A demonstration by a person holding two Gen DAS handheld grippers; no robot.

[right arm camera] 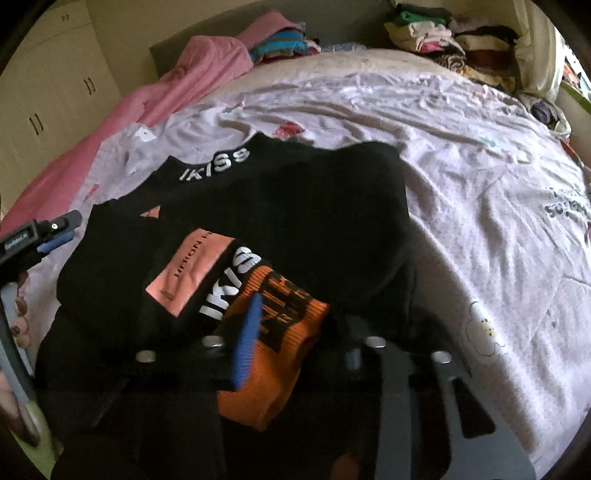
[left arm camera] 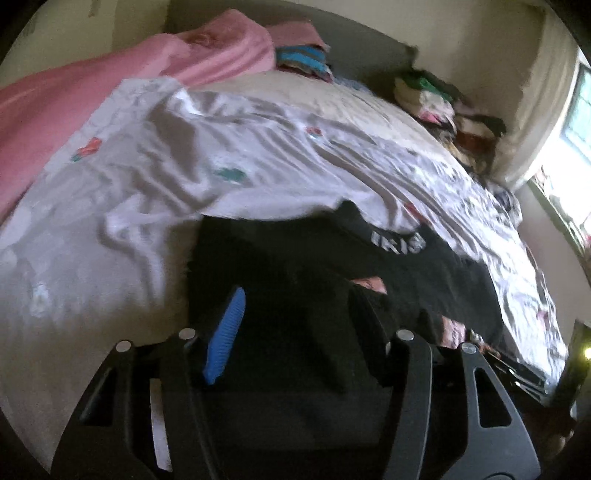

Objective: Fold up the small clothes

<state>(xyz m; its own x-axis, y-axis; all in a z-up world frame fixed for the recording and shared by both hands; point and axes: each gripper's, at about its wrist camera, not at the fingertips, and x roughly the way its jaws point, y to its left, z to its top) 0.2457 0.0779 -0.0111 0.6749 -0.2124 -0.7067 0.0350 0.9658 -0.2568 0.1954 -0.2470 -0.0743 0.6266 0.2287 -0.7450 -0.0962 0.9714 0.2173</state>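
Observation:
A small black sweater (right arm camera: 295,206) with white "IKISS" on the collar, a pink patch and an orange striped cuff (right arm camera: 284,350) lies on the bed. My right gripper (right arm camera: 295,343) is open right over the cuff, which lies between its fingers. My left gripper (left arm camera: 299,317) is open over the sweater's black cloth (left arm camera: 314,266), near its left side. The left gripper also shows in the right wrist view (right arm camera: 55,232) at the sweater's left edge.
The bed has a pale printed sheet (right arm camera: 461,177). A pink blanket (left arm camera: 66,107) lies along the left side. Stacks of folded clothes sit at the head of the bed (right arm camera: 280,44) and in the far right corner (right arm camera: 443,33). Cupboards (right arm camera: 48,88) stand at the left.

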